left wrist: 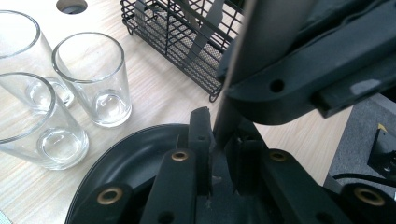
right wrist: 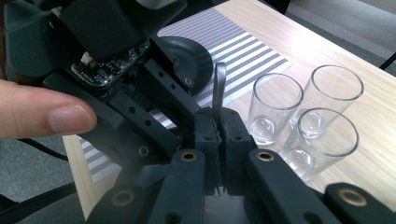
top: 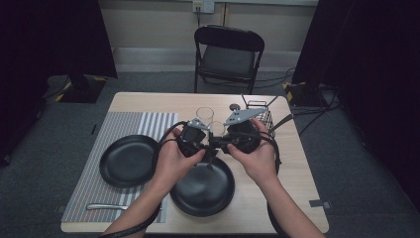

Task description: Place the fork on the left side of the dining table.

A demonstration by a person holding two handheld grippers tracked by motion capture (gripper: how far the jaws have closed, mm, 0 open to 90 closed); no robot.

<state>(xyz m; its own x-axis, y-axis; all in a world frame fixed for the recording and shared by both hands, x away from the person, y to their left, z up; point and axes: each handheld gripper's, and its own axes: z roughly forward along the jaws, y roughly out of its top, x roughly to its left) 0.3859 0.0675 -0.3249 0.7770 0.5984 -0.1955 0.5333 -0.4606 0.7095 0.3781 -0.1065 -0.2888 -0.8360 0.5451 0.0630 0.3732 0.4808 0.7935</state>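
Both grippers meet above the middle of the table, over a black plate (top: 218,196). A grey metal piece of cutlery (right wrist: 218,86) is pinched between them. My right gripper (right wrist: 219,122) is shut on its handle, which sticks up past the jaws. My left gripper (left wrist: 217,137) is shut on the same cutlery (left wrist: 223,122), whose strip runs up toward the right gripper's body (left wrist: 317,60). From above, the left gripper (top: 205,144) and the right gripper (top: 220,144) face each other tip to tip, and a thin end of the cutlery (top: 211,159) hangs toward the plate.
Three clear glasses (left wrist: 91,77) stand behind the grippers, by a black wire basket (top: 262,116) holding cutlery. A second black plate (top: 129,161) and a metal utensil (top: 106,206) lie on a striped placemat (top: 124,124). A folding chair (top: 228,54) stands beyond the table.
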